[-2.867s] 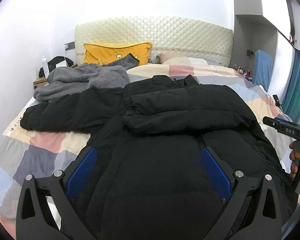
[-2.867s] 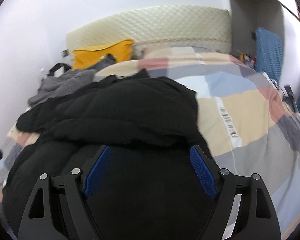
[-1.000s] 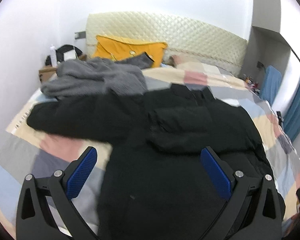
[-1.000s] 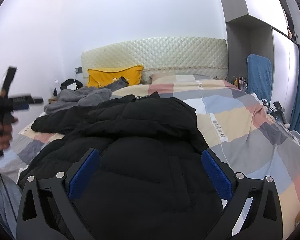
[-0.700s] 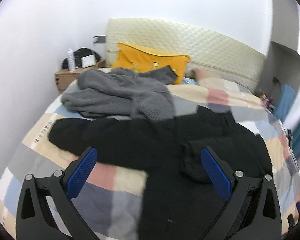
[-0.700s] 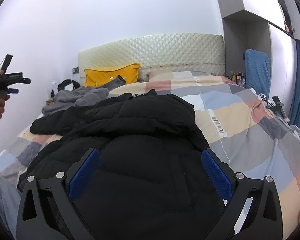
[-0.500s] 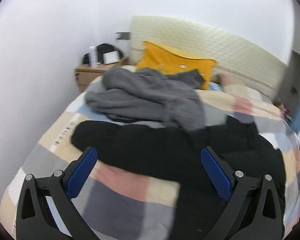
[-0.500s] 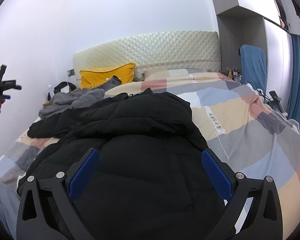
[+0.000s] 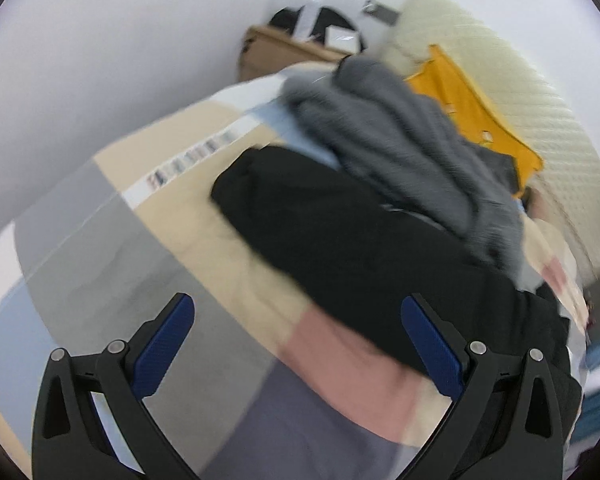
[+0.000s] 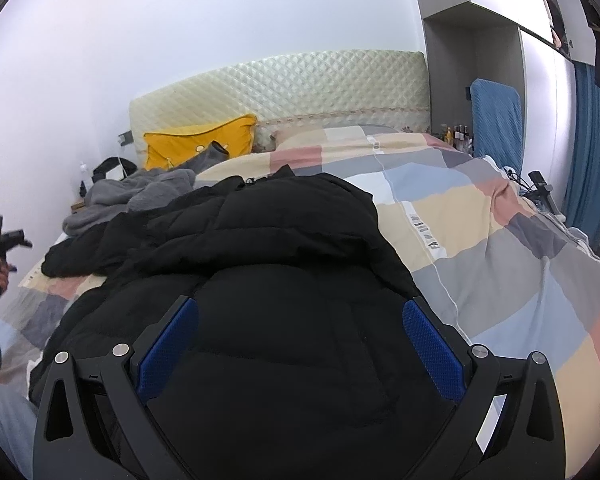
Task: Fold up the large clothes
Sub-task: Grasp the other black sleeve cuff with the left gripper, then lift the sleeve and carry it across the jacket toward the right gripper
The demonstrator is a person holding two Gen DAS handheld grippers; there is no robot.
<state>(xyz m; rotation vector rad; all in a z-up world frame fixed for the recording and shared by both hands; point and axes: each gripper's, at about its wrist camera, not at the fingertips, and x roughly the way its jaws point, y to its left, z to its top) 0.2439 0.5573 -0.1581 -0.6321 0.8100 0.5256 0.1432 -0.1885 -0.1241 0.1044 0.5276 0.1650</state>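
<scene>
While the black coat (image 10: 284,280) is lying spread on the bed (image 10: 500,248), the left gripper (image 9: 296,344) is hovering with its jaws released and empty. The coat's outstretched sleeve (image 9: 300,216) is lying ahead of those jaws, its long axis running from far-left to near-right across them. The right gripper (image 10: 300,344), equally slack and empty, is hanging over the coat's body, so the left looks nearer the sleeve.
</scene>
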